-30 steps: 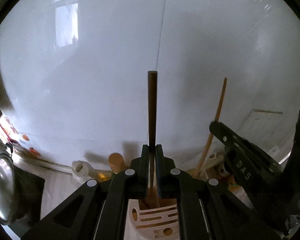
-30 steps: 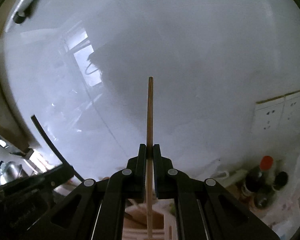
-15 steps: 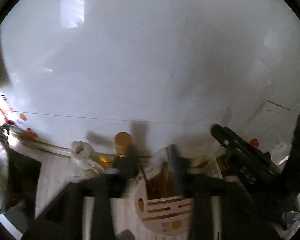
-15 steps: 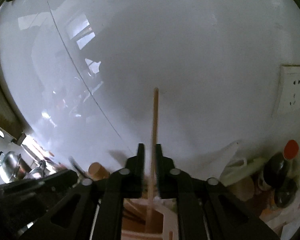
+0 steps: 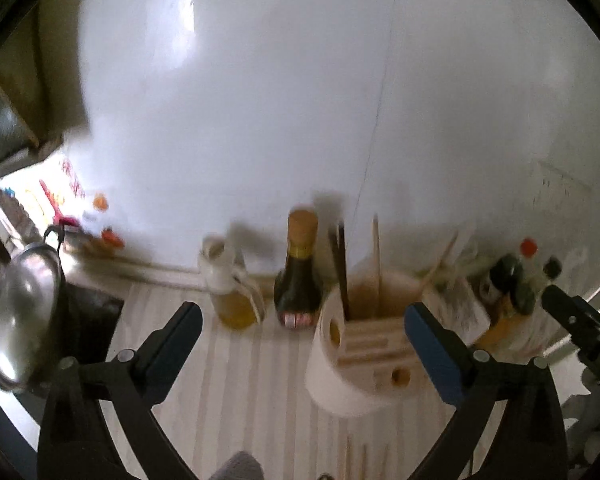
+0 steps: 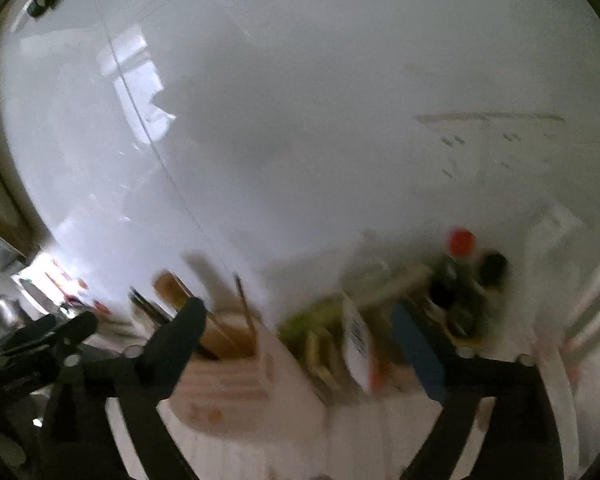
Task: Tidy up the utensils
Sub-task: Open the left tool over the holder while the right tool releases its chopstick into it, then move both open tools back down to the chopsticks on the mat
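— How does the left gripper (image 5: 302,322) stand?
— Angled downward, its jaws spread wide after just opening, nothing pinched between them.
— And the right gripper (image 6: 300,328)?
— The same: tilted down, jaws just opened wide, empty. Its tip shows at the left view's right edge.

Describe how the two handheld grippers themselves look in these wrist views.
The left gripper has matte black angular plastic arms with round silver rivets and flat blue pads lining its fingers' inner faces. The right gripper is built the same: black linkage, silver rivets, one blue pad visible. No cables or sleeves show.
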`<state>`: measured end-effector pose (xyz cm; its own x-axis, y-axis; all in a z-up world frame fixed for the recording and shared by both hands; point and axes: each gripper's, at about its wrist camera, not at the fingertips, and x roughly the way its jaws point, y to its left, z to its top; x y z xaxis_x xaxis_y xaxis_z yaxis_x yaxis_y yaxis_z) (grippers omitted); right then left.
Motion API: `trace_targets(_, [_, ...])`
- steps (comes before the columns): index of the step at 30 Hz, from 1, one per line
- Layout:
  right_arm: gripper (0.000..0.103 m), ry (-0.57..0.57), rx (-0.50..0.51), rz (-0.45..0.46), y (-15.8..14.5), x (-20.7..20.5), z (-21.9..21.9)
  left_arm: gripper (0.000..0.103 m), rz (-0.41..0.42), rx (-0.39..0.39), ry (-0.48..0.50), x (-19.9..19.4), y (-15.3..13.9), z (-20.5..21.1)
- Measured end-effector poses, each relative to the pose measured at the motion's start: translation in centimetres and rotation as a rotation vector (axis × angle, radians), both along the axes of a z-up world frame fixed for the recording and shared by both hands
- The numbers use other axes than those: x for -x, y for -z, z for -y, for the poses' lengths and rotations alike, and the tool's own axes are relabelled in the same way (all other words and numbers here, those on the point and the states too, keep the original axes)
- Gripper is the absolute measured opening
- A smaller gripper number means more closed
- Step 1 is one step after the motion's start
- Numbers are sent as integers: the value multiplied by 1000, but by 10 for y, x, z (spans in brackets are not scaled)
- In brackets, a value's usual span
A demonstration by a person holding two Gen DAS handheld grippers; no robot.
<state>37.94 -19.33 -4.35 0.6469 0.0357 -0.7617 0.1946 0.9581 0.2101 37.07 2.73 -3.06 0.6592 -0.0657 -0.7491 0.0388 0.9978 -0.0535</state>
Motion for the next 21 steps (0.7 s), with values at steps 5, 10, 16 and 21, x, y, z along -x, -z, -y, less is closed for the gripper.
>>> trace_targets(5, [100,32,23,-103,31,39,8,103,-72,-25,38,26,44,5])
trace_targets(10, [99,46,10,-280,89,80,6,103,-192,-114,73,53,100,14])
trace_targets(16, [61,-21,-102,-538,178,120,-15,103,-343,-194,50,77,175,10])
trace_targets(21, [48,-80,-157,-668,235,136,-44,103,-449,-239,30,91,223,0])
